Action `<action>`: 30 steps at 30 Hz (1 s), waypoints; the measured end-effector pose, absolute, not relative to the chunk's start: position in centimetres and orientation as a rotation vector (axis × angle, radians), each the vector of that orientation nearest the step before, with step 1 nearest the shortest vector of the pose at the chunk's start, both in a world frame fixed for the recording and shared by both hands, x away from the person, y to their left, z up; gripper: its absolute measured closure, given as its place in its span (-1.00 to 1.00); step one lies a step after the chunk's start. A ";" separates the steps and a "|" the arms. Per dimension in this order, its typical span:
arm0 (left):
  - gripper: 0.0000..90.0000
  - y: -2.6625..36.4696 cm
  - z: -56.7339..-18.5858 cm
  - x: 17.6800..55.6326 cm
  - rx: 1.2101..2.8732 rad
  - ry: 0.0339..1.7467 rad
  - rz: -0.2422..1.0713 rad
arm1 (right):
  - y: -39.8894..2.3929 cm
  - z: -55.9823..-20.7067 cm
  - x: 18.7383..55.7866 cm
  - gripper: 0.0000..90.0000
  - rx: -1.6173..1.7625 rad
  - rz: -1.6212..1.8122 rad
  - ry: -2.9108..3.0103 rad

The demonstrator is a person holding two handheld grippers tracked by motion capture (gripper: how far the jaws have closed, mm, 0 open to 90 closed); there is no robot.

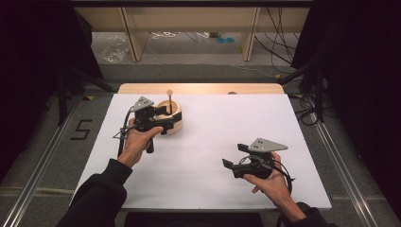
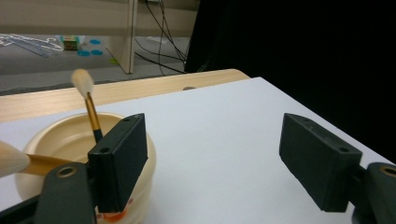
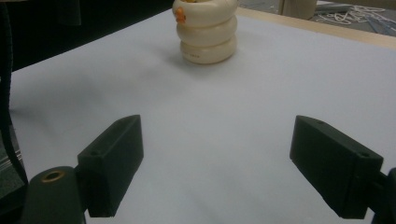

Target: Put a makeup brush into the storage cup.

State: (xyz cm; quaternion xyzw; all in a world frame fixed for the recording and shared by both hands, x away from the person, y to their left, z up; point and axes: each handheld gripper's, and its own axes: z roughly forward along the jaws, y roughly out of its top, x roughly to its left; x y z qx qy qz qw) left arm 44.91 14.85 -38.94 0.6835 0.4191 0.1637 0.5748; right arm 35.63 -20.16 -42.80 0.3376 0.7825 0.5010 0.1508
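two released hand-held grippers (image 1: 163, 124) (image 1: 231, 163); one ribbed cream holder (image 2: 79, 140) holding two brushes (image 2: 88, 105).

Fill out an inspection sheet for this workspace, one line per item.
Surface: white table top on a wooden table, bare apart from the holder.
Job's things: cream ribbed holder standing upright; brush stands in it, bristles up; a second brush tip shows beside the holder in the left gripper view.
Clutter: nothing seen on the table.
Grippers: left gripper at the holder, jaws open, nothing between them; right gripper open, apart from the holder.
Cables: one trails from each gripper; more lie on the floor beyond.
Surroundings: dark curtains at both sides, wooden furniture legs behind.
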 end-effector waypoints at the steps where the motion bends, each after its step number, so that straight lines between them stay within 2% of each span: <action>1: -0.49 14.8 -38.9 44.7 1.604 0.979 0.386 | -20.2 -42.8 35.6 -0.60 0.983 1.437 2.258; 19: -0.56 14.1 -39.6 41.3 1.633 0.916 0.352 | -20.6 -43.0 35.8 -0.61 0.978 1.468 2.226; 30: -0.59 13.7 -41.6 40.6 1.693 0.897 0.333 | -20.4 -42.8 35.7 -0.62 0.984 1.450 2.247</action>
